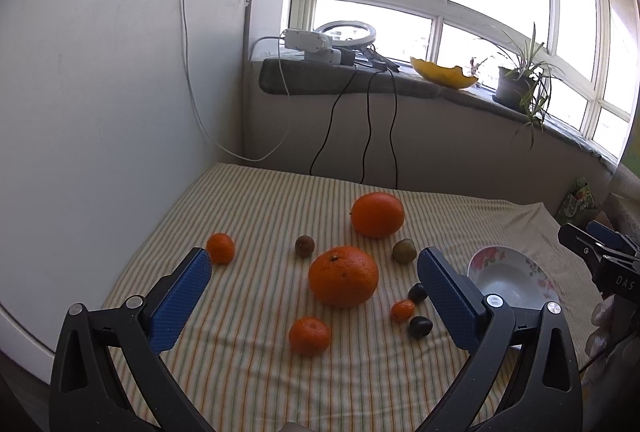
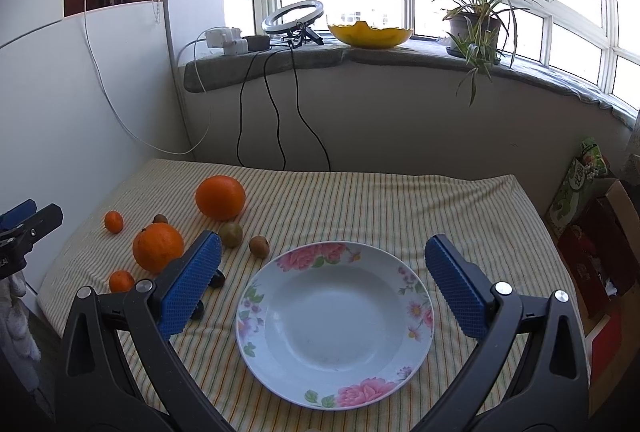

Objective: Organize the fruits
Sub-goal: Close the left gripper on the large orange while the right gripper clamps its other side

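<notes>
Both claws spread wide, holding nothing. Left claw (image 1: 314, 266) frames the big orange (image 1: 343, 276) at frame centre on the striped counter (image 1: 248, 199). Right claw (image 2: 322, 258) over empty floral plate (image 2: 336, 368). Judgement: lower straight, close gently across its widest part.

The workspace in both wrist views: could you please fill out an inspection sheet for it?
Surface: striped tablecloth covering the table, slightly wrinkled.
Job's things: two large oranges, three small mandarins, greenish and brown small fruits, two dark plums, all loose on the cloth; floral plate empty.
Clutter: nothing seen on the cloth.
Grippers: left gripper open above the fruit; right gripper open above the plate.
Cables: black cables and a white one hang from the windowsill.
Surroundings: windowsill with ring light, yellow bowl, potted plant; boxes on the right.
</notes>
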Action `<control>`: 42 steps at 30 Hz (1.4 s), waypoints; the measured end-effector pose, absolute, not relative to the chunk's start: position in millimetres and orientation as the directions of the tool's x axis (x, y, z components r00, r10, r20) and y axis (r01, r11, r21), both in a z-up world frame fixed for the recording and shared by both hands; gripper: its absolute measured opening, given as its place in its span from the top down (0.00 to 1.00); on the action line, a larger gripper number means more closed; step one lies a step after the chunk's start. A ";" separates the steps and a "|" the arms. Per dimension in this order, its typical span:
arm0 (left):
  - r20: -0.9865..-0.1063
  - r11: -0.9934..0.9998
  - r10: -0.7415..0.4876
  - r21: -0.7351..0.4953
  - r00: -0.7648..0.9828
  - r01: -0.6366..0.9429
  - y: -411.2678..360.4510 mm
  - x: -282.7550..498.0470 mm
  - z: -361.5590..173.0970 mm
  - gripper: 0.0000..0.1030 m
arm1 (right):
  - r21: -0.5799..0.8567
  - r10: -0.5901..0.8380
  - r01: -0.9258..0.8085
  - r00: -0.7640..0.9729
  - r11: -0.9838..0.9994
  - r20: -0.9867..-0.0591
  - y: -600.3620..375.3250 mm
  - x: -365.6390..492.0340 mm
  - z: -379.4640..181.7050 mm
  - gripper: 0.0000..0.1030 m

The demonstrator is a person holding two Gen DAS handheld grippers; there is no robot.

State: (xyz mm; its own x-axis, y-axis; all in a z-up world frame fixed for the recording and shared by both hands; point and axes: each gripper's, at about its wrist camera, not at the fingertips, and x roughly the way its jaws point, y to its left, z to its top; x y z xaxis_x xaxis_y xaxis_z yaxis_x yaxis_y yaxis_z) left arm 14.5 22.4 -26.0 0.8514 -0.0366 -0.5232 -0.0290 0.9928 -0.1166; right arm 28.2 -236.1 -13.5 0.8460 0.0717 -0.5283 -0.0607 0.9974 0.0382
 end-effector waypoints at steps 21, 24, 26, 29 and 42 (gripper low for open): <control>-0.648 0.929 -0.299 -0.366 0.700 0.058 42.4 64.0 -91.9 0.17 | 0.190 0.426 -0.423 0.581 0.886 -0.694 -147.3 109.9 -35.2 0.00; -0.650 0.912 -0.342 -0.403 0.679 0.074 42.8 73.5 -95.8 0.17 | 0.252 0.468 -0.437 0.511 0.864 -0.721 -137.0 125.2 -43.7 0.00; -0.650 0.903 -0.364 -0.421 0.667 0.083 42.8 78.3 -97.8 0.17 | 0.313 0.499 -0.424 0.456 0.850 -0.737 -134.0 137.4 -50.6 0.00; -0.655 0.892 -0.389 -0.443 0.647 0.088 41.8 86.1 -103.3 0.17 | 0.386 0.538 -0.404 0.389 0.829 -0.748 -129.5 153.4 -60.7 0.03; -0.670 0.867 -0.436 -0.491 0.601 0.081 47.1 100.9 -118.1 0.28 | 0.506 0.592 -0.350 0.208 0.788 -0.778 -100.0 191.3 -94.5 0.24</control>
